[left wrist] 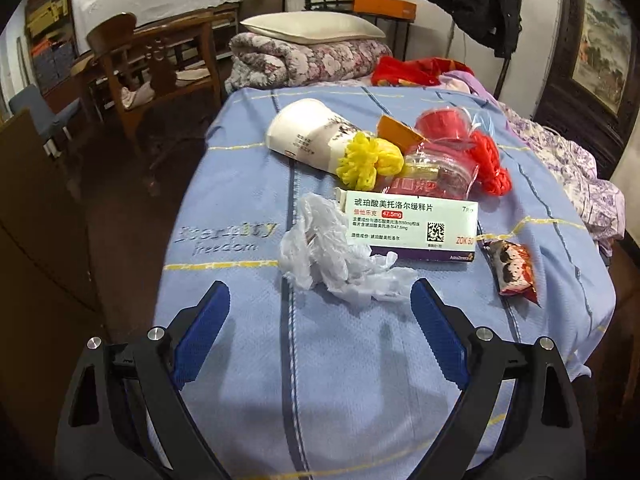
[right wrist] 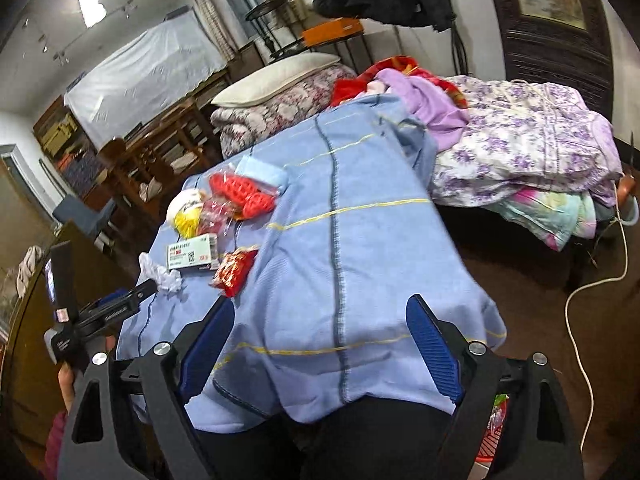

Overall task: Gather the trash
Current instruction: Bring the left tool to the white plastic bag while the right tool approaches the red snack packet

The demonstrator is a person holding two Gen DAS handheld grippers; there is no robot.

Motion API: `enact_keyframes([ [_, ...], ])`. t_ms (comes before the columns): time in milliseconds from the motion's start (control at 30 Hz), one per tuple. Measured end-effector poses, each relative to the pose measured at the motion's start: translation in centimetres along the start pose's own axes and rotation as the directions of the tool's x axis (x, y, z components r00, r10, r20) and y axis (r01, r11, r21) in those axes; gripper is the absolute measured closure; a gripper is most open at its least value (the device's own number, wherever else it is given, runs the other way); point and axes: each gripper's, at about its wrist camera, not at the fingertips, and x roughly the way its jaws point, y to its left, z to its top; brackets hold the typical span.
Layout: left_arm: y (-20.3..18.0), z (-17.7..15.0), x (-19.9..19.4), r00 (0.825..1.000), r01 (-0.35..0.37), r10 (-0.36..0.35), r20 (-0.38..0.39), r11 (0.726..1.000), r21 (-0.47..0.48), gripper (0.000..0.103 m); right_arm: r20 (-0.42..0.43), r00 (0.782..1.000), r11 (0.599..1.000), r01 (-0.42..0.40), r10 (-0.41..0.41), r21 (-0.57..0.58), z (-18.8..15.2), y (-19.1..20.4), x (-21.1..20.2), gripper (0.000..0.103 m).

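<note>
Seven pieces of clutter are being counted on the blue blanket (left wrist: 248, 344): one crumpled white plastic bag (left wrist: 320, 248), one medicine box (left wrist: 412, 226), one overturned paper cup (left wrist: 308, 132), one yellow knitted piece (left wrist: 368, 160), one red knitted piece (left wrist: 490, 164), one clear packet with red print (left wrist: 436, 172) and one red snack wrapper (left wrist: 514, 270). The bag is lying nearest, touching the box; the wrapper is lying apart on the right.

The left gripper (left wrist: 320, 340) is being held just short of the bag, its two blue-padded fingers spread wide with nothing between them. The right gripper (right wrist: 320, 348) is being held over bare blanket, well apart from the pile, its fingers likewise spread and empty.
</note>
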Motion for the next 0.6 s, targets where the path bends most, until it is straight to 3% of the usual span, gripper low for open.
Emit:
enact_keyframes([
  [267,0.5,1.4,3.4,1.000,-0.020,0.020,-0.023,1.000,-0.023,0.014,-0.039,0.998,0.997,-0.050,0.048,-0.054,1.0,3.1,2.4,0.016],
  [333,1.2,1.1,3.7,1.000,0.002,-0.003,-0.026,0.999,-0.046,0.014,-0.058,0.995,0.992,-0.086,0.081,-0.089,1.3,4.7,3.5,0.016],
  [400,1.7,0.6,3.5,0.999,0.026,-0.027,-0.019,0.998,-0.061,0.018,-0.076,0.992,0.987,-0.112,0.104,-0.111,1.7,5.9,4.6,0.016],
  [467,1.8,0.2,3.2,0.999,0.049,-0.050,-0.014,0.997,-0.061,0.029,-0.098,0.987,0.980,-0.139,0.125,-0.143,2.0,7.4,5.8,0.016],
  [600,2.1,-0.2,2.4,0.996,0.091,-0.090,0.008,0.994,-0.067,0.036,-0.115,0.987,0.973,-0.131,0.111,-0.191,2.6,9.6,8.0,0.019],
])
